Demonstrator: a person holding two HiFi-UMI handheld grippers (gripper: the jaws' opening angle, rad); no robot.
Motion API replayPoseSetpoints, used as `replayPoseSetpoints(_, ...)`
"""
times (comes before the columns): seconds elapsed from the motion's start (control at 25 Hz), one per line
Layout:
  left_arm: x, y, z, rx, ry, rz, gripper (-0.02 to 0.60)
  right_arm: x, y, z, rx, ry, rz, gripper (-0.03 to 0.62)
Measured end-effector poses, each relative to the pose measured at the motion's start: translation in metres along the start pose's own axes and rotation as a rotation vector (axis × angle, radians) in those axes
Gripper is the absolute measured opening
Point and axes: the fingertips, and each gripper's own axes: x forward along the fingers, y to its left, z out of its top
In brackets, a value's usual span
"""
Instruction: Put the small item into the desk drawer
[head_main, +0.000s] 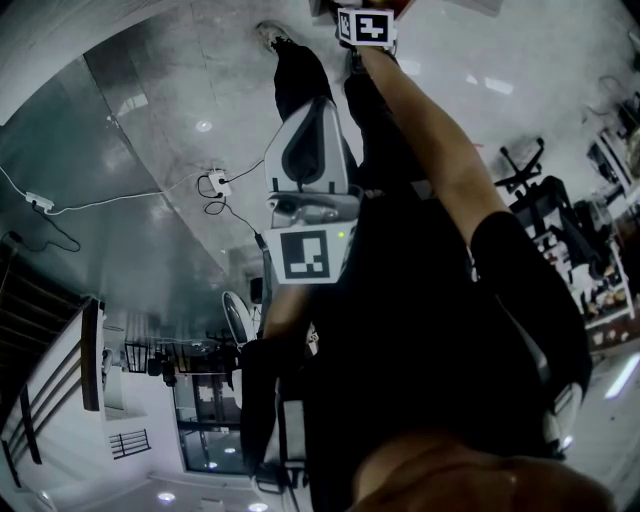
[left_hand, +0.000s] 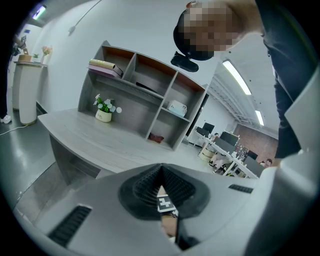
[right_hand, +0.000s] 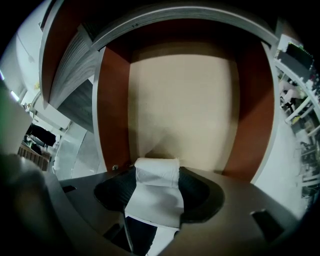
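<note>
In the right gripper view my right gripper (right_hand: 157, 175) is shut on a small white roll (right_hand: 156, 171); a loose white strip hangs back from it between the pads. Just ahead lies an open drawer with a beige floor (right_hand: 180, 100) and reddish-brown side walls (right_hand: 112, 110). The roll sits over the drawer's near end. In the left gripper view my left gripper (left_hand: 161, 169) has its ribbed pads closed together with nothing held. It points over a grey desk (left_hand: 100, 145). The head view shows only the marker cubes: left (head_main: 308, 255), right (head_main: 365, 25).
On the desk stands a grey shelf unit (left_hand: 145, 105) holding books (left_hand: 105, 66), a small box (left_hand: 177, 107) and a dark red object (left_hand: 156, 138). A potted flower (left_hand: 104, 109) sits beside it. A white pedestal (left_hand: 27, 90) is at far left. Cables (head_main: 215, 185) trail over the glossy floor.
</note>
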Motion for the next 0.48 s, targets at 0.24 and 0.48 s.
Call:
replayPoseSetpoints(0.24, -0.003, -0.003, 0.003, 0.007, -0.005, 0.002, -0.002, -0.006, -0.001, 0.0, 0.008, -0.005, 0.003, 0.258)
replayPoseSetpoints(0.48, -0.007, -0.005, 0.007, 0.016, -0.024, 0.001, -0.002, -0.014, -0.001, 0.0, 0.007, -0.02, 0.016, 0.258)
